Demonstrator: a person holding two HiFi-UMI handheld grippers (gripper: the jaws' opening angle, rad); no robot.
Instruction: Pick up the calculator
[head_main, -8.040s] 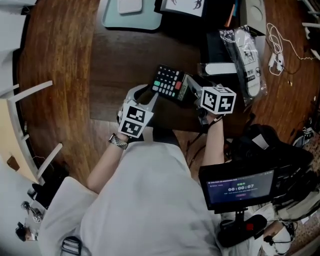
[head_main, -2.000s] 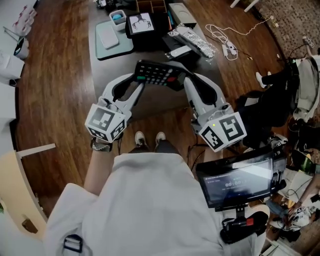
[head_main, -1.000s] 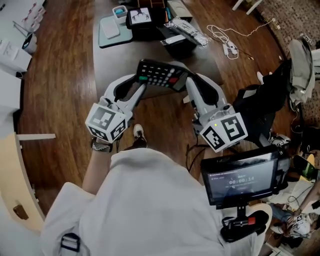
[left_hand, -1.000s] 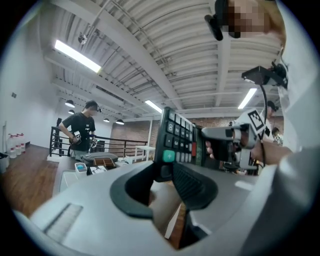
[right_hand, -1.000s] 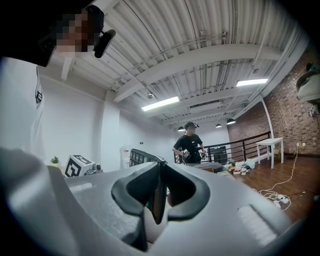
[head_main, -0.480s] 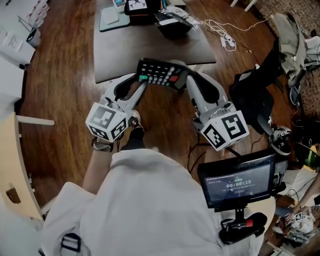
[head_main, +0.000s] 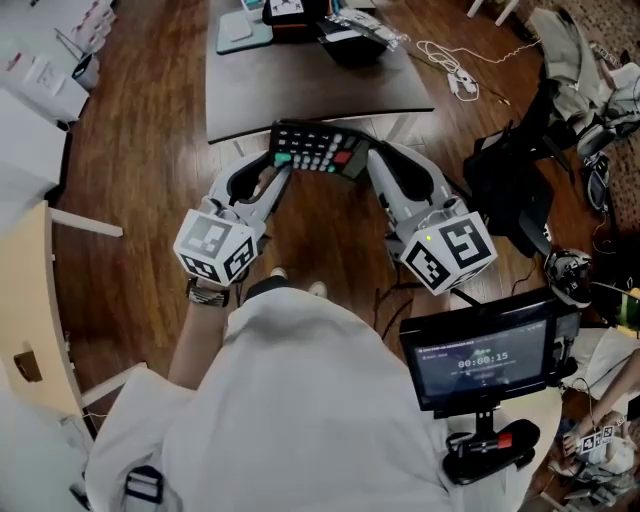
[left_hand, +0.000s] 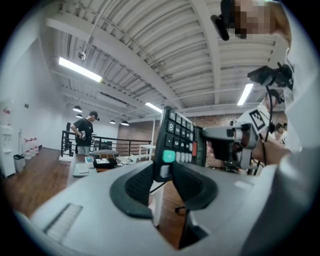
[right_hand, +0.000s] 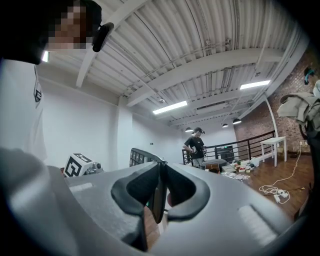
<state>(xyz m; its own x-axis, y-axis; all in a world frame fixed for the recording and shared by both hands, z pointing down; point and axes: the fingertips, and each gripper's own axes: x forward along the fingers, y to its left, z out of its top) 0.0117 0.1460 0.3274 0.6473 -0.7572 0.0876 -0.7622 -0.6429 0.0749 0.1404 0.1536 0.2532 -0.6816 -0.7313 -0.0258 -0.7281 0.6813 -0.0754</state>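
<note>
The calculator (head_main: 315, 150), pinched at each end by left claw (head_main: 283, 165) and right claw (head_main: 364, 160), has withdrawn past the surface's (head_main: 300, 95) near edge and is now over the floor (head_main: 130, 150).

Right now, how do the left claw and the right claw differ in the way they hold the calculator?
The left claw grips the calculator at its keypad end, jaws wider apart; the right claw grips the opposite end, jaws nearly together. Both are shut on it.

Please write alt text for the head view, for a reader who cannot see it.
From above, a person holds a black calculator in the air, the left gripper shut on one end, the right gripper on the other. A dark table stands beyond.
</note>
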